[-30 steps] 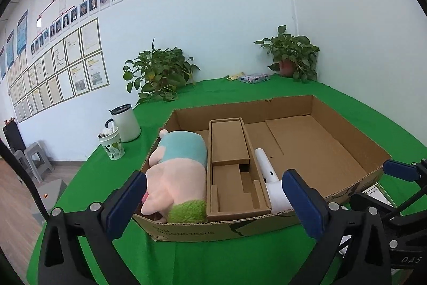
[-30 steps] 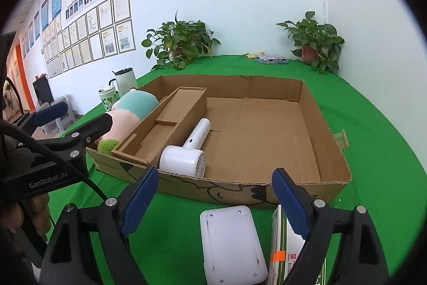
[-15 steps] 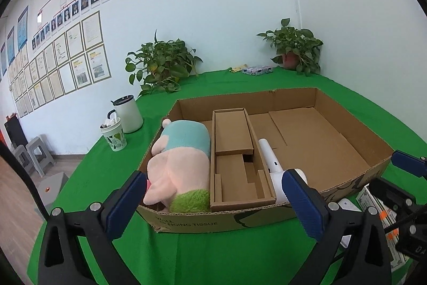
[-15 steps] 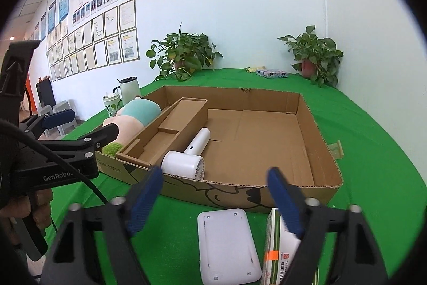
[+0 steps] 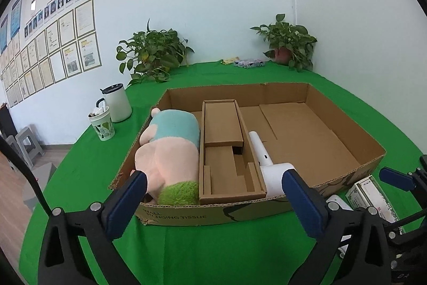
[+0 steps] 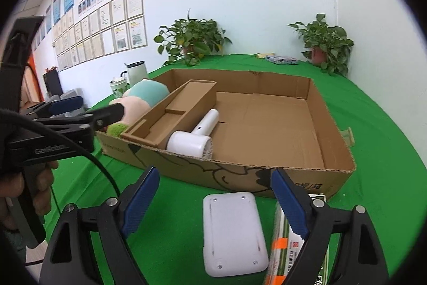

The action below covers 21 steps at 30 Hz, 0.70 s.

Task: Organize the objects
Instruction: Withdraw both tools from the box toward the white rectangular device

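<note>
A wide cardboard box [image 5: 344, 124] [image 6: 333, 122] sits on the green table. In it lie a plush toy [image 5: 170, 151] [image 6: 144, 95], a brown cardboard insert [image 5: 226, 151] [image 6: 181, 108] and a white hair dryer [image 5: 267, 164] [image 6: 197, 135]. In front of the box lie a white flat device [image 6: 232, 229] and a green and white packet [image 6: 288, 255] [image 5: 371, 194]. My left gripper [image 5: 213, 205] is open and empty before the box's near wall; it also shows in the right wrist view [image 6: 88, 111]. My right gripper [image 6: 213, 202] is open above the white device.
A white kettle [image 5: 117, 103] and a patterned cup [image 5: 102, 123] stand left of the box. Two potted plants [image 5: 152, 55] [image 5: 288, 42] and a small packet [image 5: 249, 62] are at the table's far edge by the wall. Grey stools [image 5: 26, 143] stand on the floor at left.
Both grippers have pulled back and risen a little from the box. The right gripper has shifted so the white device lies between its fingers. Nothing was taken hold of.
</note>
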{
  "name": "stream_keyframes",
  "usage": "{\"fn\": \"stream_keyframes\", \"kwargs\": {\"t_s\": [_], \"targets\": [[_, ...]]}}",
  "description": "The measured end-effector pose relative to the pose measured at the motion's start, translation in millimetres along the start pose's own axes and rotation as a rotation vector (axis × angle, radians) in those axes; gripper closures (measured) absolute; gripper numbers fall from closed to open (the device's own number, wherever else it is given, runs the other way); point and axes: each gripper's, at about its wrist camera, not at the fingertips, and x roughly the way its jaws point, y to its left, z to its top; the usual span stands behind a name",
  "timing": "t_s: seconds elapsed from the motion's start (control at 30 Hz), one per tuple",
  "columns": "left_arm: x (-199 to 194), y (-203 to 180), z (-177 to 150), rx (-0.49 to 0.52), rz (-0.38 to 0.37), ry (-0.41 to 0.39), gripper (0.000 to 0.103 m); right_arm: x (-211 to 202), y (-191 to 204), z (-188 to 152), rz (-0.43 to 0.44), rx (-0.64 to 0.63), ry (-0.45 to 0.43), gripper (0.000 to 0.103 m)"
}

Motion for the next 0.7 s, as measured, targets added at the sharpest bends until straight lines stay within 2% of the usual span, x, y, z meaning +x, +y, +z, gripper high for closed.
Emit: {"fn": "stream_keyframes", "kwargs": {"t_s": [0.17, 0.43, 0.53, 0.7], "targets": [[3.7, -0.6, -4.7, 0.019, 0.015, 0.016, 0.001, -5.2, 7.8, -4.9, 0.074, -0.038, 0.002, 0.017], [11.3, 4.4, -14.6, 0.010, -0.005, 0.055, 0.001, 2.4, 15.5, -31.4, 0.217, -0.058, 0.120, 0.017], [15.2, 5.9, -19.9, 0.007, -0.010, 0.075, 0.001, 6.3, 9.6, -39.2, 0.191, -0.042, 0.148, 0.017], [18.8, 1.6, -26.4, 0.038, -0.033, 0.085, 0.001, 23.1, -3.2, -39.8, 0.093, 0.004, 0.228, 0.017]]}}
